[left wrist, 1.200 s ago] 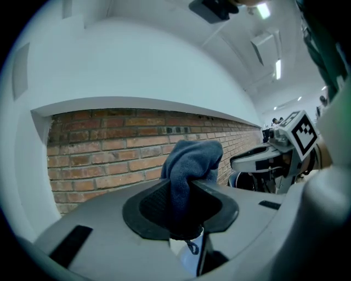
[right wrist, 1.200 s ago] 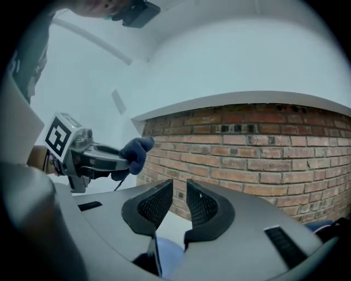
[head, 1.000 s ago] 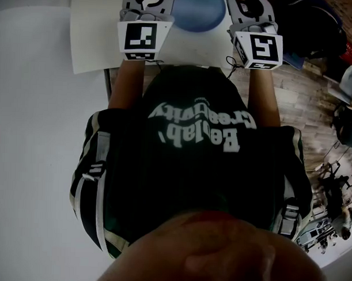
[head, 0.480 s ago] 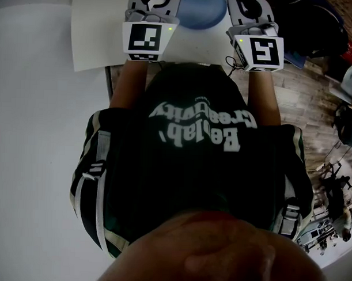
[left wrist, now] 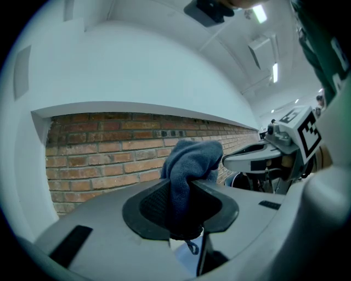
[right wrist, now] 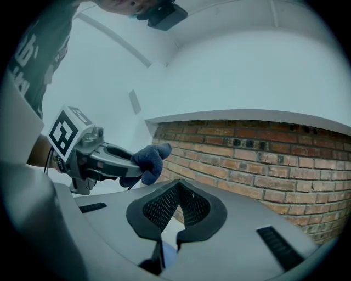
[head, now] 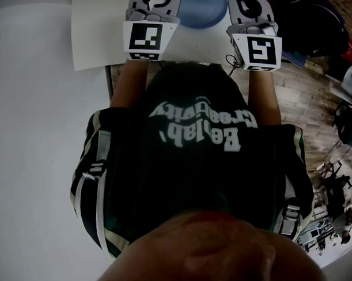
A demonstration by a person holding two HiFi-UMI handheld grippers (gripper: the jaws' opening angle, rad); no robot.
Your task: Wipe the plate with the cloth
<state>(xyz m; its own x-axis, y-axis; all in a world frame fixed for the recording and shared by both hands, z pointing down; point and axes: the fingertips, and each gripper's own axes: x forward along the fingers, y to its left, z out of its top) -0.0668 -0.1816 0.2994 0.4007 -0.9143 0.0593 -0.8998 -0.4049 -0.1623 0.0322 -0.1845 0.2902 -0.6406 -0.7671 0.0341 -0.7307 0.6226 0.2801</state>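
Cloth [left wrist: 189, 159], blue and bunched, is pinched in the left claw [left wrist: 184, 206], its bulk sticking out past the tips toward a brick wall [left wrist: 98, 159] on the far side. The right claw [right wrist: 178, 207] is pressed together with nothing between its pads, and it points at the same wall. From the head view, the blue plate [head: 199, 11] lies on the white desk [head: 93, 36], between the two claws and partly cut off by the far edge of the picture. Both claws sit side by side, apart, just beyond the person's forearms, left of a wooden floor [head: 304, 101].
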